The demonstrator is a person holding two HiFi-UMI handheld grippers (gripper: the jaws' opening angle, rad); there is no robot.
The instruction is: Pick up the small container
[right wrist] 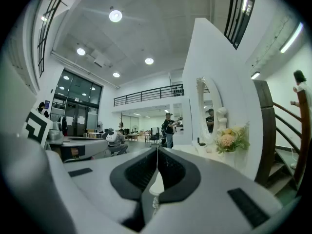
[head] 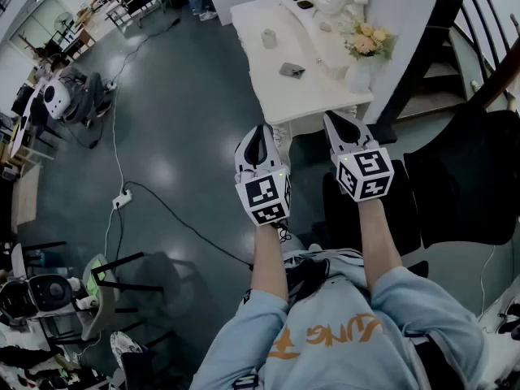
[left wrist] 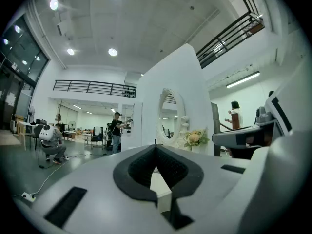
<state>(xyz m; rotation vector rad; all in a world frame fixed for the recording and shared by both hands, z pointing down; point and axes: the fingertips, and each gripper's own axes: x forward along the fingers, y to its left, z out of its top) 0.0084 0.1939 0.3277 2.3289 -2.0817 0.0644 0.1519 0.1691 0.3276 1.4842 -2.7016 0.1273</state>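
Observation:
The small container (head: 269, 37), a pale short cylinder, stands on the white table (head: 317, 96) towards its far left. Both grippers hang in the air short of the table's near edge, well apart from the container. My left gripper (head: 262, 128) is shut with nothing in it, its jaws meeting in a line in the left gripper view (left wrist: 156, 147). My right gripper (head: 331, 119) is shut and empty too, its jaws pressed together in the right gripper view (right wrist: 157, 150). I cannot make out the container in either gripper view.
On the table lie a dark flat object (head: 292, 70) and a vase of flowers (head: 367, 43), with an oval mirror (left wrist: 171, 116) behind. A black chair (head: 455, 185) and a staircase (head: 455, 47) stand at the right. A cable and power strip (head: 122, 200) cross the floor at the left.

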